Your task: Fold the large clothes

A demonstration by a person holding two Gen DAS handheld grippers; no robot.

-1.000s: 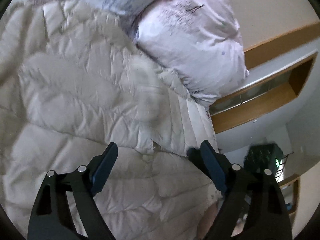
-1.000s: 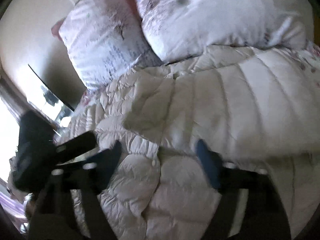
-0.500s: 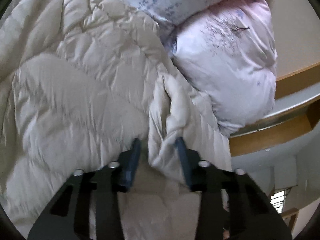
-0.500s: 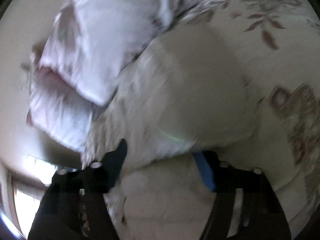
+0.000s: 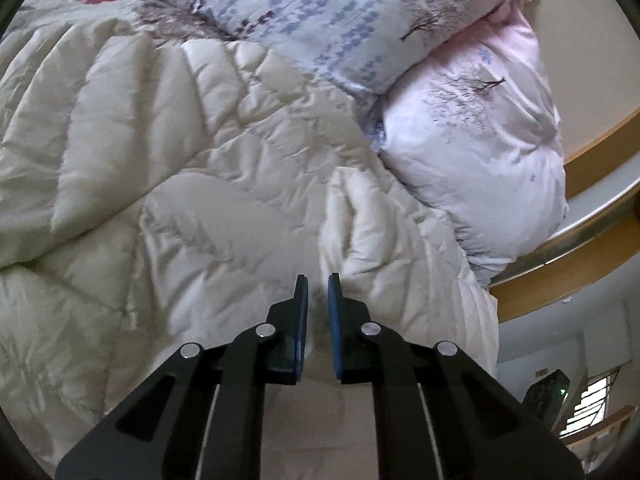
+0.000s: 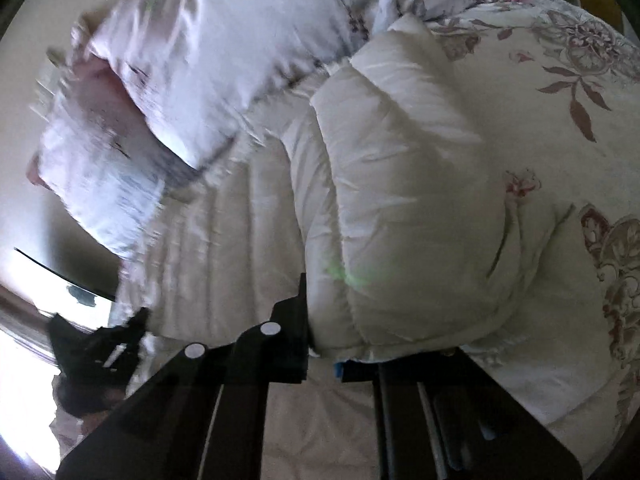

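A cream quilted down coat point(image 5: 192, 184) lies spread on the bed. My left gripper point(image 5: 318, 280) is shut on a pinched fold of the coat near its edge by the pillows. In the right wrist view the coat point(image 6: 408, 208) bulges in a thick fold over my right gripper point(image 6: 320, 300), which is shut on it; the fabric hides the right finger. My left gripper also shows in the right wrist view point(image 6: 100, 340), at lower left.
Two floral pillows, a white one point(image 5: 340, 12) and a pink one point(image 5: 488, 152), lie past the coat. A floral bedsheet point(image 6: 568, 92) lies under it. A wooden headboard ledge point(image 5: 592, 216) runs on the right. A bright window point(image 6: 24, 380) is at the left.
Both grippers were open over the coat a second ago. They have closed on folds of it, and the right one has swung round with the fabric bunching over it.
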